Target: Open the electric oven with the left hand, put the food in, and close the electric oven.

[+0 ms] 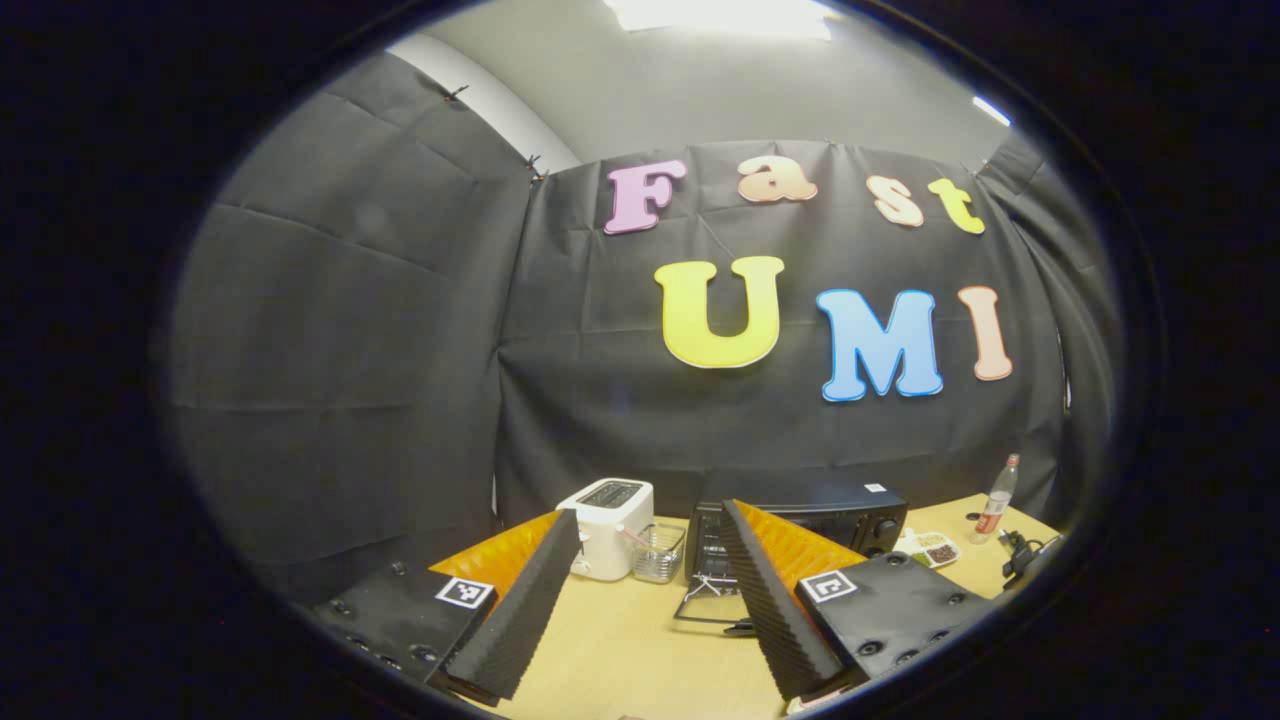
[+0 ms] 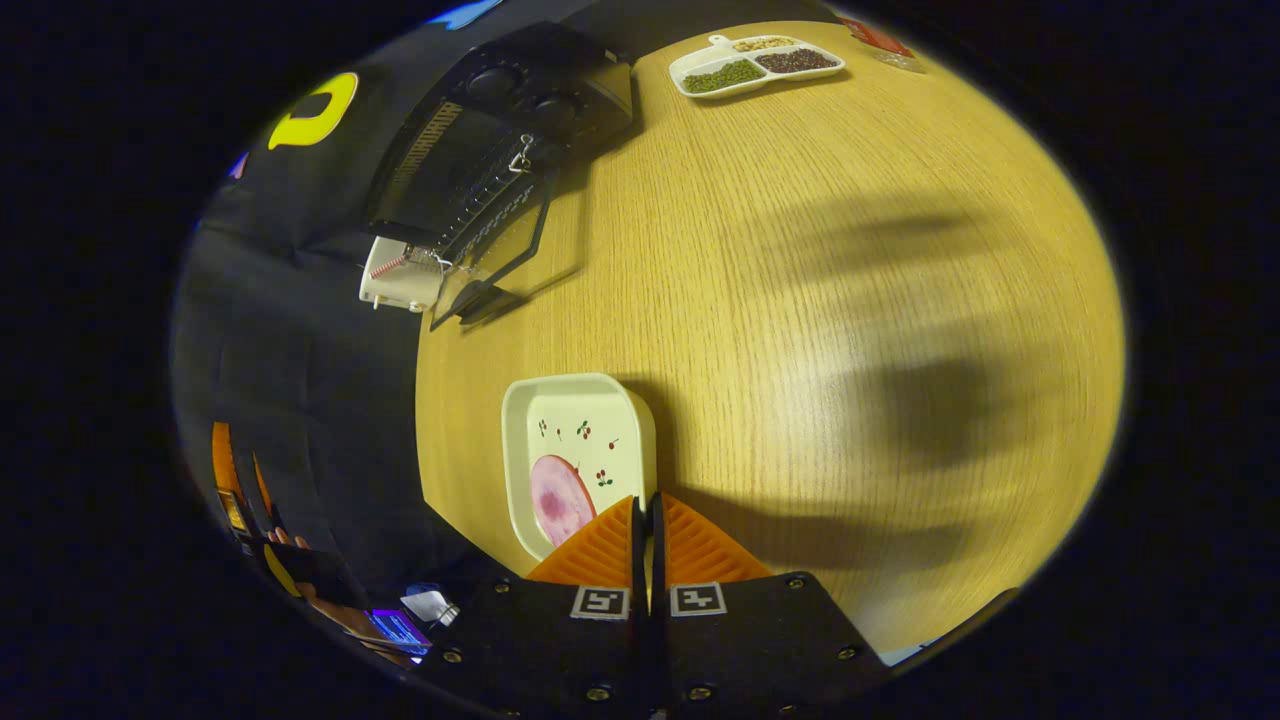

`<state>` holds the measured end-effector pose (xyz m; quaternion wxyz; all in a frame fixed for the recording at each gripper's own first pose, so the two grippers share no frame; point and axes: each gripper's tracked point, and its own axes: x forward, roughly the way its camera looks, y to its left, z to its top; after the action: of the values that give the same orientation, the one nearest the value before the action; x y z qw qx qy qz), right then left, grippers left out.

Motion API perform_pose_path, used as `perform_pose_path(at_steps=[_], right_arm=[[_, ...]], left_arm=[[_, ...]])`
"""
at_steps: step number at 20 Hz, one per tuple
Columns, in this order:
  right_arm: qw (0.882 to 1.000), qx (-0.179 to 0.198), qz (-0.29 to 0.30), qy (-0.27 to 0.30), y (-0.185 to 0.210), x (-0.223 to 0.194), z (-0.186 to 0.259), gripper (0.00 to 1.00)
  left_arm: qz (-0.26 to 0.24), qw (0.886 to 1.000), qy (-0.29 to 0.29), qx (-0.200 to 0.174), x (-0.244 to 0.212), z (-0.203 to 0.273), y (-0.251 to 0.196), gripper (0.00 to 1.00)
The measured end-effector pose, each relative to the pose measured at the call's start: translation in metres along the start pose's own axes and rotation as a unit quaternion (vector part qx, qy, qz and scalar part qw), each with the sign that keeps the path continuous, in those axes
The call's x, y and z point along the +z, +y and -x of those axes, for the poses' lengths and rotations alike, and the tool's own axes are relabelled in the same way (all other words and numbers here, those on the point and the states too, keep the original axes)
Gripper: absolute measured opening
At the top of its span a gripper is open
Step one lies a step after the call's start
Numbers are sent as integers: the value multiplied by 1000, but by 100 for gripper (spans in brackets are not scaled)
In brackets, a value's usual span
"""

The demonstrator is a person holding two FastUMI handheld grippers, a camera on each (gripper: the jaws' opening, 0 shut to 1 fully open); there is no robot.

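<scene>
The black electric oven (image 1: pixel 815 515) stands at the back of the table with its glass door (image 1: pixel 712 603) folded down and open. My left gripper (image 1: pixel 650 514) hovers open in front of it, nothing between its fingers. In the right gripper view a cream dish (image 2: pixel 590 425) carries a pink slice of food (image 2: pixel 560 498). My right gripper (image 2: pixel 646 508) is shut on the dish's near rim, over the table. The oven (image 2: pixel 480 130) lies farther off at upper left, its door (image 2: pixel 500 255) open toward the table.
A white toaster (image 1: pixel 608 525) and a small clear container (image 1: pixel 660 555) stand left of the oven. A divided tray of beans (image 1: pixel 930 548) and a bottle (image 1: pixel 997 500) sit to its right. The wooden table (image 2: pixel 820 300) is bordered by black cloth.
</scene>
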<state>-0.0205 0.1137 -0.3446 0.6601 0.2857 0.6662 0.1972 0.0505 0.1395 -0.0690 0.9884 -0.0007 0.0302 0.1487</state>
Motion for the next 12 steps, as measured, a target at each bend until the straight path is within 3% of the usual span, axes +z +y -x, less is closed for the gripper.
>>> perform_pose_path(at_steps=[6, 12], right_arm=[[995, 58, -65, -48, 30, 27, 25, 1], [982, 77, -132, -113, 81, 65, 10, 1]], left_arm=[[-1, 1000, -3, -9, 0, -16, 0, 96], [7, 1000, -3, -22, -4, -46, 5, 95]])
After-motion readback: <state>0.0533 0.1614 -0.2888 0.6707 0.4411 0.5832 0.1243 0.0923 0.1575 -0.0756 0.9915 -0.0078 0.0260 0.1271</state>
